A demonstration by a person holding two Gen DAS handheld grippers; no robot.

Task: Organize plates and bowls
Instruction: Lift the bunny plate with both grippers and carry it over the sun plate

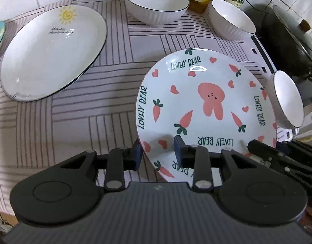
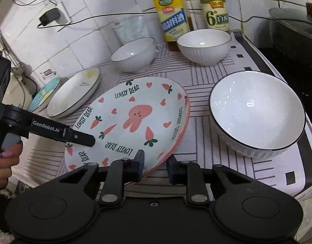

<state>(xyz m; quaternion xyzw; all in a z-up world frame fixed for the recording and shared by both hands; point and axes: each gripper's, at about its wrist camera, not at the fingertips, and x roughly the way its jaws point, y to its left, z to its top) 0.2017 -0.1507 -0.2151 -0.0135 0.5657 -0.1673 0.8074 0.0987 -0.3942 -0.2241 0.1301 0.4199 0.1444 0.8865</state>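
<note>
The near rim of the rabbit plate (image 1: 204,105) is pinched by both tongs: the left tongs (image 1: 159,154) are seen clenched on its near-left edge, one pad (image 1: 179,148) lying on the printed face and the other pad under the rim, and the right tongs (image 2: 155,165) are closed on its near-right edge, again with one pad (image 2: 138,166) over the face and one outside the rim. The plate is round, so no long axis can be given; it is held tilted, with its face turned up and toward the tongs and its far edge pointing away toward the wall. In the right view the pink edge (image 2: 184,126) of the plate is lifted off the striped cloth (image 2: 198,146). Just to the right of the right tongs stands a white bowl (image 2: 257,111), upright. Ahead of the plate, two more bowls (image 2: 133,53) (image 2: 203,45) are seen near the bottles (image 2: 172,16). To the far left of the left tongs a sun plate (image 1: 52,52) lies flat on the cloth.
</note>
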